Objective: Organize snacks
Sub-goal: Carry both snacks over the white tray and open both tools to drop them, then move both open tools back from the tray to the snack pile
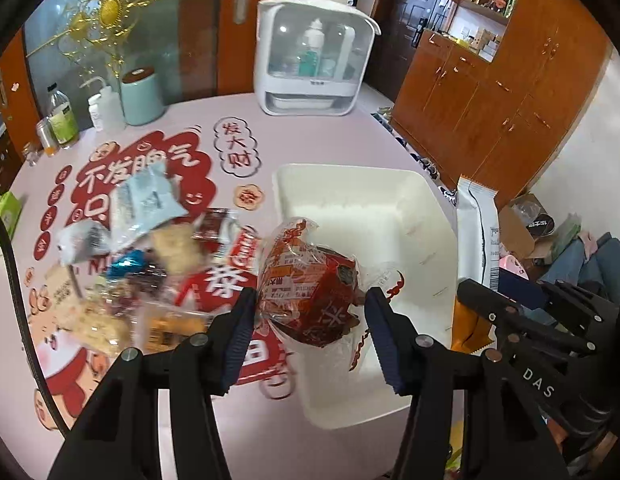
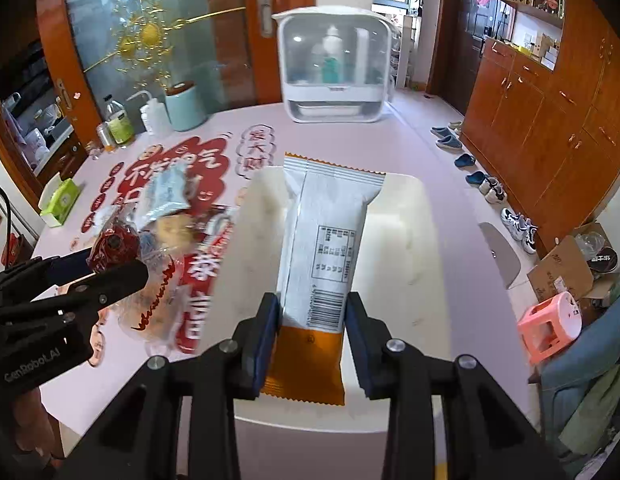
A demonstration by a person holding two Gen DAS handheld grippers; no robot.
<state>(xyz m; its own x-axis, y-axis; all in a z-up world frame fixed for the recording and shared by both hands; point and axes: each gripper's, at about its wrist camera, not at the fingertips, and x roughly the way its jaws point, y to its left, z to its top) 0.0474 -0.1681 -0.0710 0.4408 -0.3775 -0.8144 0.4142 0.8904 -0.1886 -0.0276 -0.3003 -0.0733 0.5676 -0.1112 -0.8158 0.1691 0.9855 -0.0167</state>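
My left gripper (image 1: 312, 300) is shut on a red snack in clear wrap (image 1: 310, 284), held above the left edge of the white bin (image 1: 390, 184). My right gripper (image 2: 312, 308) is shut on a long white and orange snack packet (image 2: 322, 248), held over the white bin (image 2: 402, 240). The packet also shows in the left wrist view (image 1: 476, 236), at the bin's right side. A pile of mixed snack packets (image 1: 149, 248) lies on the table left of the bin. The left gripper and its red snack (image 2: 113, 246) show at the left of the right wrist view.
A white storage box with bottles (image 1: 314, 56) stands at the back of the pink table (image 1: 310, 136). A teal canister (image 1: 141, 96), bottles (image 1: 63, 116) and a green tissue box (image 2: 59, 198) stand at the back left. Wooden cabinets (image 2: 550, 128), shoes (image 2: 466, 160) and a pink stool (image 2: 550, 320) are on the right.
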